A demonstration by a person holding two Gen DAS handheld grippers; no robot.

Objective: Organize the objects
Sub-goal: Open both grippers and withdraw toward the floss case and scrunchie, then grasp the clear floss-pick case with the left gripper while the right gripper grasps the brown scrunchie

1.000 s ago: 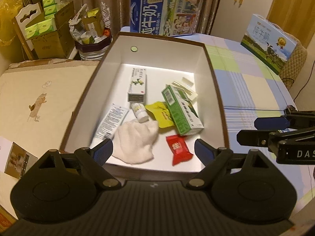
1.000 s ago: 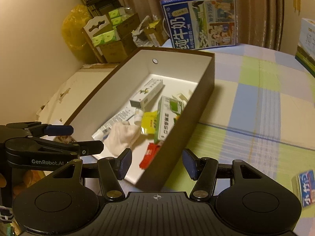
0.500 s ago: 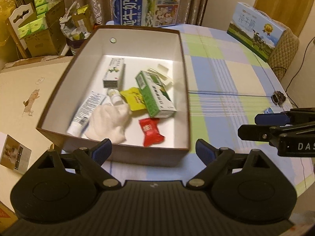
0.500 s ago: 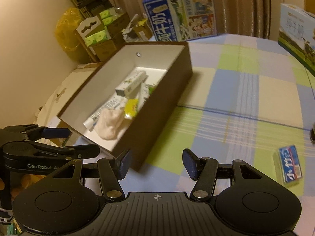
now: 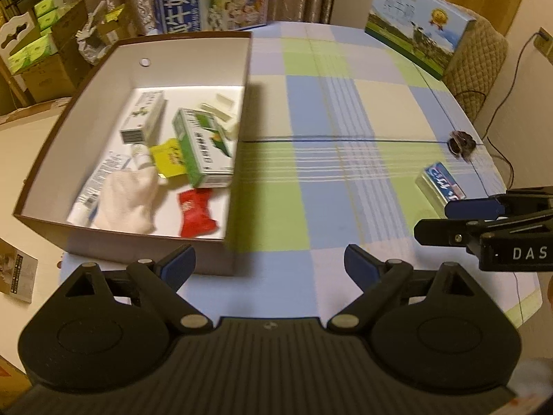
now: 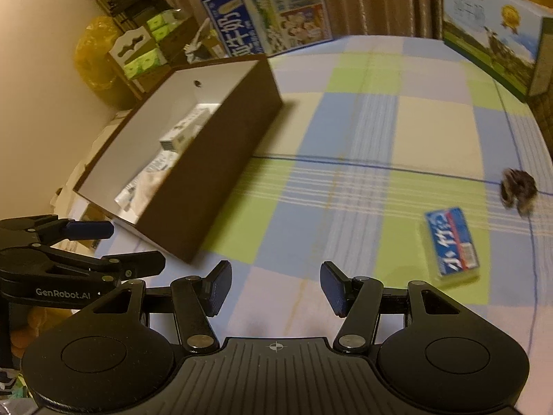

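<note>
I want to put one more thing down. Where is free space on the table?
The checked tablecloth is bare between the brown box and the small blue packet. The box's near half is crowded; its far left corner, under the round hole, is free.

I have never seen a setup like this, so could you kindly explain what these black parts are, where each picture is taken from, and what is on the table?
A person holds two hand-held grippers; each carries a camera looking along its fingers. The left gripper and the right gripper are both open and hold nothing. The left gripper's jaws have just been opening. On the checked tablecloth stands a brown box holding small packets, a green carton, a red sachet and a white cloth. A small blue packet and a dark clip lie loose.
</note>
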